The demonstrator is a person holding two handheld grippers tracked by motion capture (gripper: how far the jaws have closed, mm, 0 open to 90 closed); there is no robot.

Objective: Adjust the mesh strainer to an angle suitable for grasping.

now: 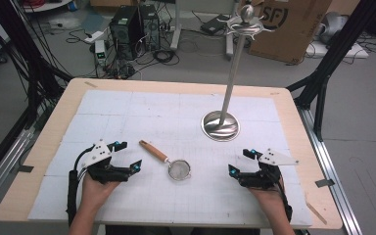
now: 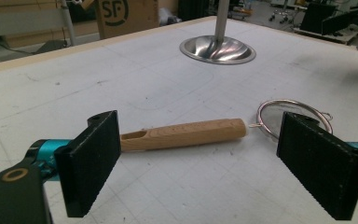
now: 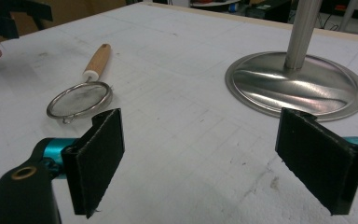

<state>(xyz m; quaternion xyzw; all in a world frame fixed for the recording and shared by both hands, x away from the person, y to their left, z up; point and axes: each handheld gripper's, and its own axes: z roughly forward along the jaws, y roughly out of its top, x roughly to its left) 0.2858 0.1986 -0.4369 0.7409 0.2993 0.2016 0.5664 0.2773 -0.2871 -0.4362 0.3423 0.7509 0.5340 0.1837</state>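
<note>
A small mesh strainer with a wooden handle lies flat on the white mat between my two hands. My left gripper rests on the table to its left, open, jaws facing the handle with nothing held. My right gripper sits to the strainer's right, also open and empty; the strainer lies ahead to its left. A tall steel stand with a round base and hooked top rises behind, right of centre.
The mat covers a wooden table. Beyond the far edge are computer towers, cables and a cardboard box. Black frame posts flank the table.
</note>
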